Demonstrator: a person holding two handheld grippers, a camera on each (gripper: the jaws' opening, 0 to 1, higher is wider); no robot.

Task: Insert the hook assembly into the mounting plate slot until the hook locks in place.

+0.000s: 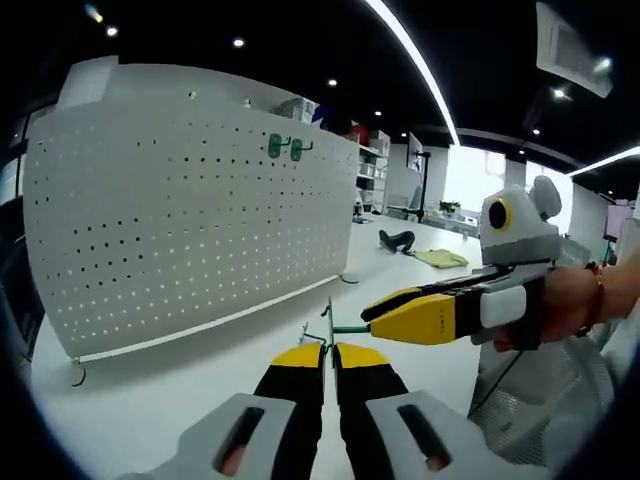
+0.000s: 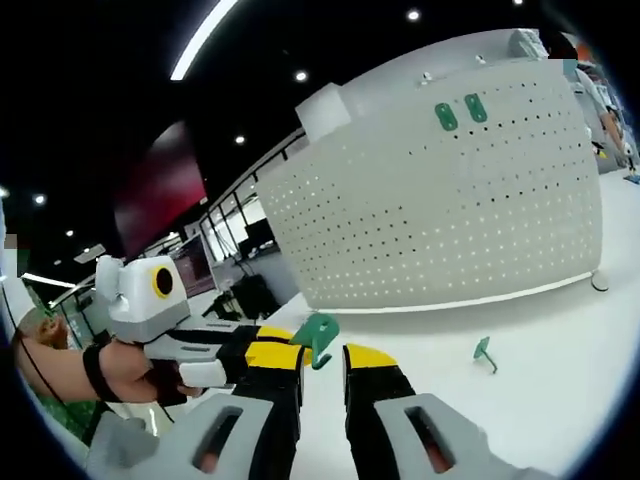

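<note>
- Left gripper view: left gripper nearly closed on a thin green hook at lower centre; right gripper reaches in from the right, its jaws together.
- Right gripper view: right gripper narrowly parted around a green hook piece.
- Progress: nothing inserted yet; pegboard stands apart.
- Count: two hooks mounted upper right, one hook loose on the table.

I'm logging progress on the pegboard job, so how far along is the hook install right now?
Done: two green hooks already hang near the top of the white pegboard. In hand: the left gripper pinches a green hook at its tips, with the right gripper beside it. Left: carrying that hook to the board and locking it in; another hook lies on the table.
</note>
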